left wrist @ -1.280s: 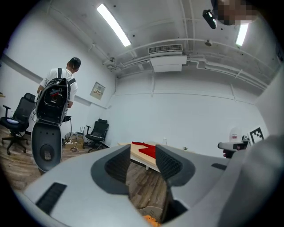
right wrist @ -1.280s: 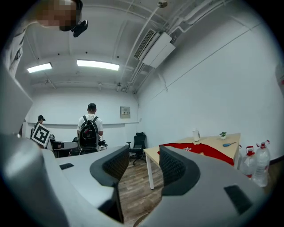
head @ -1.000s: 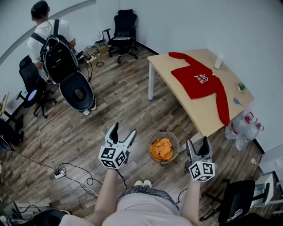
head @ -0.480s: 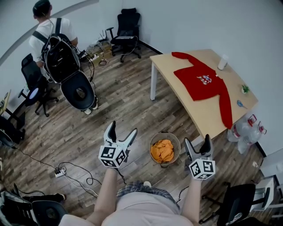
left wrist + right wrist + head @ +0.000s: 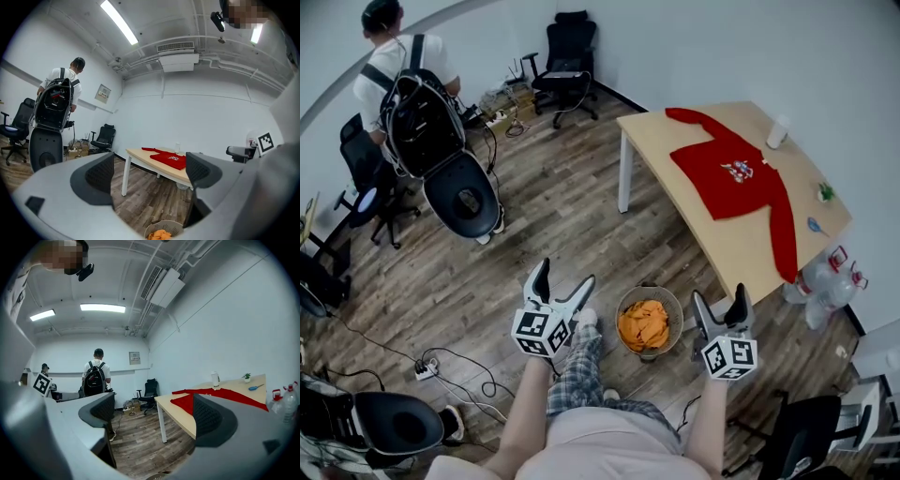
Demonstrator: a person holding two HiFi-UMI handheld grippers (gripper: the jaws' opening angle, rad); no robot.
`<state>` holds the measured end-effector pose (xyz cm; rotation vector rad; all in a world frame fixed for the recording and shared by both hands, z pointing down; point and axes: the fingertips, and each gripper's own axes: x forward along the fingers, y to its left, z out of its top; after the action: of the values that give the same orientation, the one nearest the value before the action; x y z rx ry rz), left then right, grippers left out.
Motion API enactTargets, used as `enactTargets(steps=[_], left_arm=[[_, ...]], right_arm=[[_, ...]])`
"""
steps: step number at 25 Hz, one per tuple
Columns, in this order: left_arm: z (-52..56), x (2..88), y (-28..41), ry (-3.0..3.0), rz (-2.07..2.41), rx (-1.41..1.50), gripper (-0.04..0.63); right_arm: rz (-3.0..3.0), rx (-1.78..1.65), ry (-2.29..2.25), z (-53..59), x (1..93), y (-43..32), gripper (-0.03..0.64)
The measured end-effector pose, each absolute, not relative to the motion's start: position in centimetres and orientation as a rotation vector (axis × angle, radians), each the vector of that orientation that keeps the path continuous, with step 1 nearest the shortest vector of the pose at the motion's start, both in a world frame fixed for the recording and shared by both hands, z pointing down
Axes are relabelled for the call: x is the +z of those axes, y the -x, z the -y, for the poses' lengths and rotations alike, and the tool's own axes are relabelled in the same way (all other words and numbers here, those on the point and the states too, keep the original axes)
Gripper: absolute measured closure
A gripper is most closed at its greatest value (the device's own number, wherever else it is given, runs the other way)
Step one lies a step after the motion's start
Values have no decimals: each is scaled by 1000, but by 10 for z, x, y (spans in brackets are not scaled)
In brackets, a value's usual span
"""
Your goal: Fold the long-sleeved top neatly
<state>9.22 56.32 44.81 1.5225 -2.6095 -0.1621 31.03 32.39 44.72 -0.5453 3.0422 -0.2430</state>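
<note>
My left gripper (image 5: 149, 173) has just been opening; its two dark fingers (image 5: 96, 177) stand wide apart, nothing held between them. Through the gap, straight ahead, a pale table (image 5: 143, 157) carries a red long-sleeved top (image 5: 169, 160) lying flat, with a white bottle (image 5: 177, 148) standing just behind it. At 6 o'clock a basket (image 5: 161, 232) of orange stuff sits on the wooden floor (image 5: 140, 201), and at 10 o'clock a person (image 5: 69, 79) wearing a black backpack (image 5: 51, 101) stands with back turned.

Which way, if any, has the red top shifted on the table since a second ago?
No. The red top keeps its place against the table edges and the white cup.
</note>
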Motion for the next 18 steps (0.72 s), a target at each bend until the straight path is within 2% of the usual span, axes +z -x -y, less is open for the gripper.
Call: enactTargets(steps=[8, 18], left_arm=[[-495, 463, -25, -1624, 2531, -138, 137], [-345, 477, 125, -1868, 2306, -65, 137]], right_arm=[[-3029, -237, 656, -276, 461, -258, 124], [-2959, -280, 976, -175, 476, -137, 129]])
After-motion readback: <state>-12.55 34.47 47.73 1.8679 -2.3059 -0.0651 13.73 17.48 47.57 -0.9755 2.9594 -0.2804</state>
